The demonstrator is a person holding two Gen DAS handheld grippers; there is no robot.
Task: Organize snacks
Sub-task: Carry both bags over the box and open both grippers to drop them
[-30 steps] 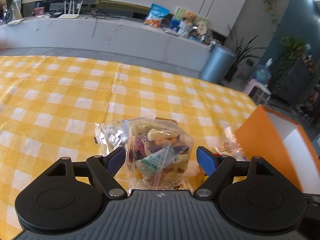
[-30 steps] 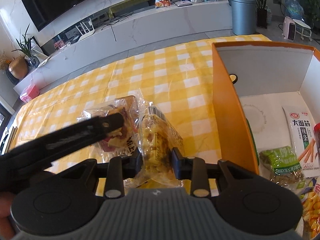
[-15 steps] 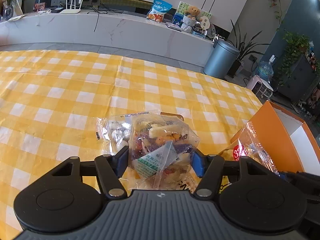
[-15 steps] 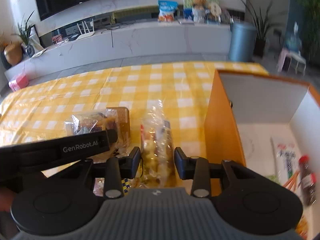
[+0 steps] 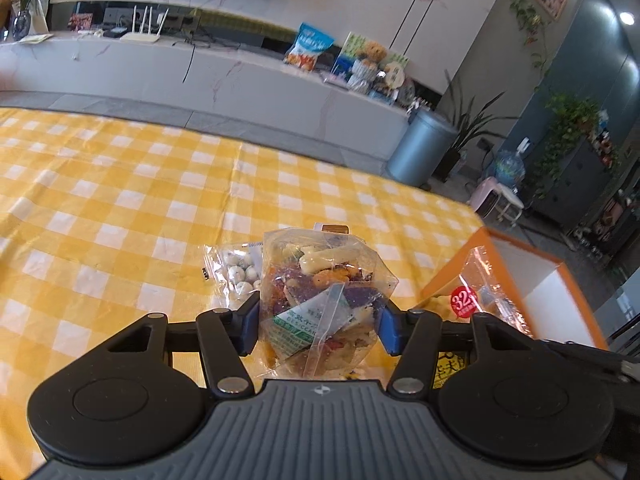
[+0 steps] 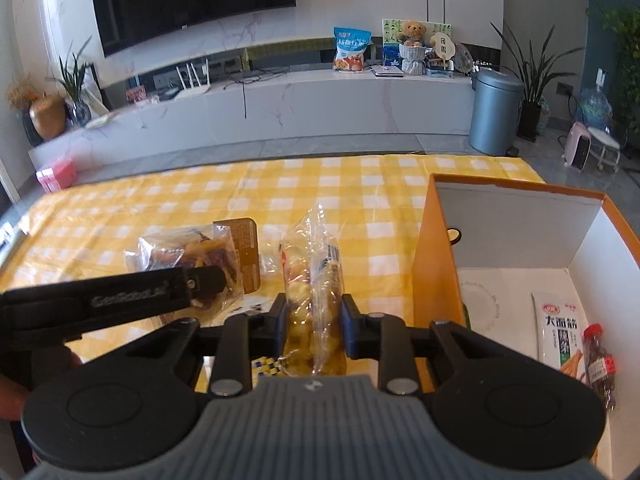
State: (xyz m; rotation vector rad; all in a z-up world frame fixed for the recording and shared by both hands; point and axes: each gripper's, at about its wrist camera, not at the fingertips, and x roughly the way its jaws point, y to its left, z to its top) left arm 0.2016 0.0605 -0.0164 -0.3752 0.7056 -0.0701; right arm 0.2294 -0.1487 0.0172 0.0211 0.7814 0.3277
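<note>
Surface: yellow checked tablecloth (image 5: 120, 184) is being used as the work area.
Left gripper (image 5: 318, 330): jaws are being closed on a clear bag of mixed snacks (image 5: 320, 300), pads touching it.
Right gripper (image 6: 314, 326): jaws are being closed narrowly on a clear bag of yellow snacks (image 6: 314, 280).
Orange box (image 6: 436, 256): is being seen just beside both bags, packets inside.

- The box (image 6: 436, 248) stands on the worktop (image 6: 200, 200), right of both bags.
- The noodle packet (image 6: 558, 330) lies inside the box.
- The ball-snack bag (image 5: 236, 272) lies behind-left of the mixed-snack bag (image 5: 320, 300).
</note>
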